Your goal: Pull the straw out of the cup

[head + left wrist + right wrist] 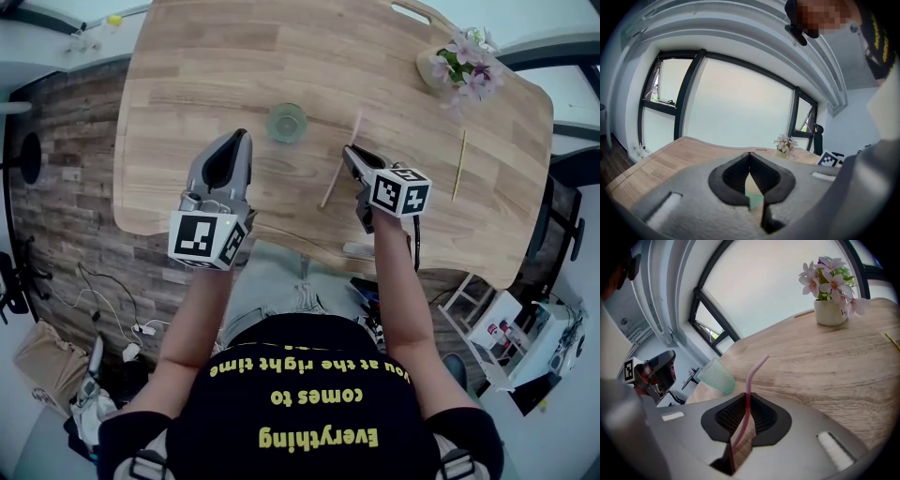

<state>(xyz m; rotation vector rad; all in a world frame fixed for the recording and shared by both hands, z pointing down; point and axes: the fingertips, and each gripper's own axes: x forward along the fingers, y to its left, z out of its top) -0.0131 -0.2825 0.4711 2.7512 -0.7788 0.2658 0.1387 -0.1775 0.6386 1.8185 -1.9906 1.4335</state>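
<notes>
A pale green glass cup stands upright on the wooden table, with no straw in it. The pink bendy straw slants low over the table to the cup's right. My right gripper is shut on it. In the right gripper view the straw runs up between the closed pads, its bent tip pointing away, and the cup stands to the left. My left gripper hangs just left of the cup, apart from it, jaws together and empty. The cup shows through its narrow slit.
A small white pot of pink flowers stands at the table's far right corner. A thin yellow stick lies near the right edge. The table's front edge runs just under both grippers, with the person's legs and floor clutter below.
</notes>
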